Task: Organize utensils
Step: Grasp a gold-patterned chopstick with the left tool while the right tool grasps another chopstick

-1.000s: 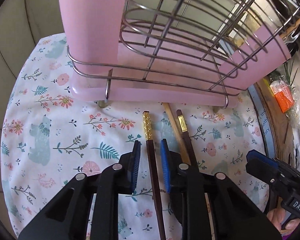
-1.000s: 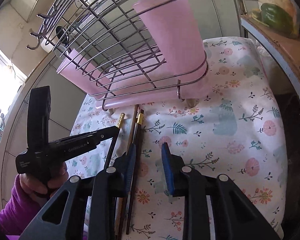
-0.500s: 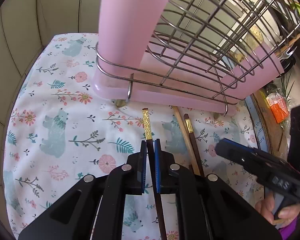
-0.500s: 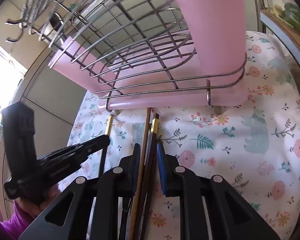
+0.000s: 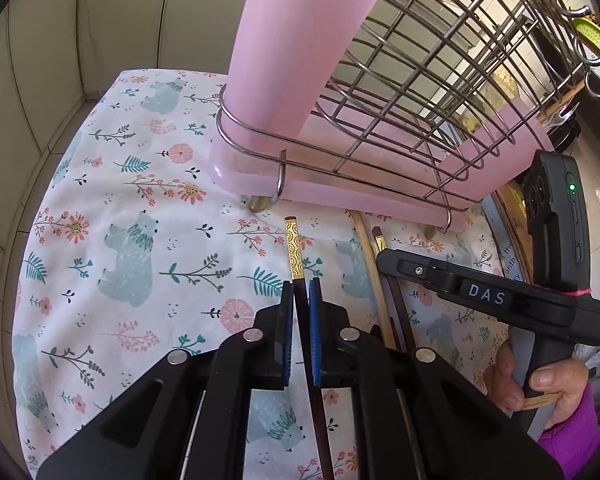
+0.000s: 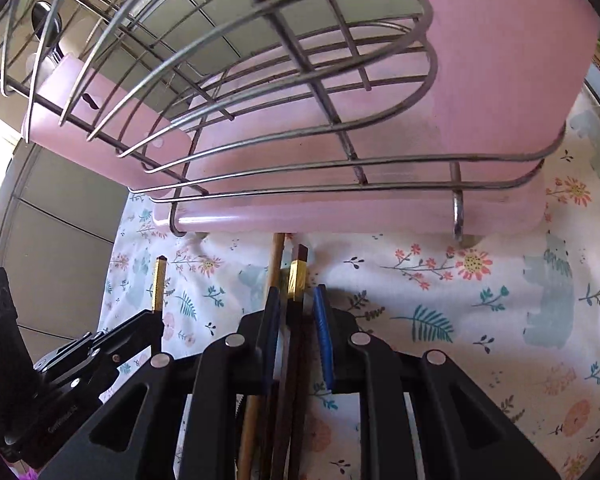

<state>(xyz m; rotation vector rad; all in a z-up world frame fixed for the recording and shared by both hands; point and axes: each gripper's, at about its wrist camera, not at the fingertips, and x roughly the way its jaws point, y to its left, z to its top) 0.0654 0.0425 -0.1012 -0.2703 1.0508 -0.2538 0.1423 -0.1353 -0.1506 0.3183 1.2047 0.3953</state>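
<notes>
My left gripper [image 5: 301, 292] is shut on one dark chopstick with a gold end [image 5: 294, 254], which points at the rack. My right gripper [image 6: 296, 300] is shut on a bundle of chopsticks [image 6: 290, 344]: a light wooden one [image 6: 277, 256] and dark ones, one with a gold band [image 6: 297, 278]. The same bundle shows in the left wrist view [image 5: 380, 264] under the right gripper's body [image 5: 488, 296]. The left gripper's chopstick shows in the right wrist view [image 6: 159, 280], to the left. Ahead stands a wire utensil rack [image 5: 420, 92] with pink liners on a pink tray [image 6: 340, 216].
A floral cloth [image 5: 140, 240] covers the counter. The rack's wire front [image 6: 300, 184] stands close ahead of the right gripper. A pink cup-like liner [image 5: 296, 40] fills the rack's left end. Tiled wall lies to the left [image 5: 40, 60]. Hooks and a green item [image 5: 596, 36] hang at the upper right.
Both grippers went from open to shut, the left on the single gold-ended chopstick, the right on the bundle. Both moved closer to the rack.
</notes>
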